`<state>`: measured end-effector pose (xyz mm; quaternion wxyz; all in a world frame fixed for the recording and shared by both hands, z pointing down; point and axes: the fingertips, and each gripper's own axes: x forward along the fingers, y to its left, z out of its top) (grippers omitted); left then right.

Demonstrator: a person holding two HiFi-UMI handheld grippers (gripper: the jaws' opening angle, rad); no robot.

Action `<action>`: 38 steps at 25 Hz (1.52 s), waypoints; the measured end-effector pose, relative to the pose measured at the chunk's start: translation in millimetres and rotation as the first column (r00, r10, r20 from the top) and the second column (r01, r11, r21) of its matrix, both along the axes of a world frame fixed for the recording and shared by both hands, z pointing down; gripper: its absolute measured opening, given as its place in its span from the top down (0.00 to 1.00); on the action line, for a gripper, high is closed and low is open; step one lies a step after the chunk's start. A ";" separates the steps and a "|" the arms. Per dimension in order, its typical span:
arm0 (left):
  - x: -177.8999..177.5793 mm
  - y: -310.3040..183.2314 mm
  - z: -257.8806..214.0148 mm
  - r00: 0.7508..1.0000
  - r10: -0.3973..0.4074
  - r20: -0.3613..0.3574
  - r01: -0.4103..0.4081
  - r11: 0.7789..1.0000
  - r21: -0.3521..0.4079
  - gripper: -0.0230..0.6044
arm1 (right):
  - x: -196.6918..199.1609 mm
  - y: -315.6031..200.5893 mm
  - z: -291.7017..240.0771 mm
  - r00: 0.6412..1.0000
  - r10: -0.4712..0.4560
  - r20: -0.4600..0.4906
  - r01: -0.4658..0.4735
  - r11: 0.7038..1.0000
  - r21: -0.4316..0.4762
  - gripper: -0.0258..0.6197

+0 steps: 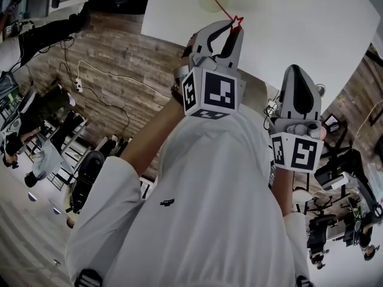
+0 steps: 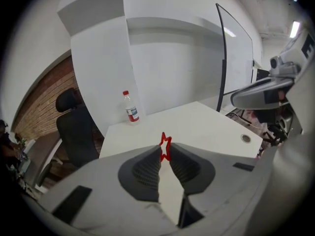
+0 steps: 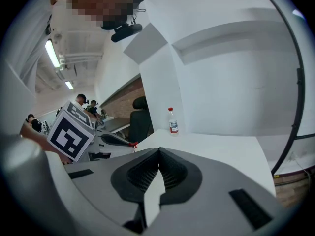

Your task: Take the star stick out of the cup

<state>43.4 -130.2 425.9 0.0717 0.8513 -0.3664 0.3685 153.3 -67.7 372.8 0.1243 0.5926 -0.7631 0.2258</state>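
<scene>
In the head view a thin red stick with a red star at its top leans out of a pale round cup on the white table. My left gripper is at the star. In the left gripper view the star stands upright between the ribbed pads, which press on it from both sides. The cup is hidden in that view. My right gripper hangs to the right, nearer the person, and its jaws meet with nothing between them.
A plastic water bottle with a red cap stands at the table's far edge, also seen as the bottle. A black office chair sits left of the table. A round cable hole is in the tabletop.
</scene>
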 end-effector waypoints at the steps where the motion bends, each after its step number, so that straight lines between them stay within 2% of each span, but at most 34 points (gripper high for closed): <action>1: -2.5 -2.7 -1.7 1.000 -0.018 -0.008 0.018 1.000 0.007 0.85 | -0.5 -0.5 0.1 1.000 -0.001 0.000 0.001 1.000 0.001 0.96; 9: -23.2 -21.6 -15.6 0.990 -0.133 -0.054 0.136 0.989 0.056 0.89 | -3.6 -6.0 -3.7 1.000 -0.010 -0.004 0.010 1.000 0.010 0.96; 13: -35.1 -30.2 -24.2 0.972 -0.208 -0.110 0.216 0.975 0.061 0.92 | -5.8 -7.2 -5.9 1.000 -0.014 -0.006 0.014 1.000 0.015 0.96; 17: -45.8 -34.8 -30.8 0.956 -0.251 -0.154 0.261 0.964 0.049 0.92 | -10.6 -9.7 -9.1 1.000 -0.015 -0.004 0.015 1.000 0.022 0.96; 38: -68.9 -21.8 -79.7 0.918 -0.296 -0.263 0.322 0.945 0.063 0.92 | -23.1 -23.9 -41.3 1.000 -0.021 -0.008 0.022 0.994 0.103 0.96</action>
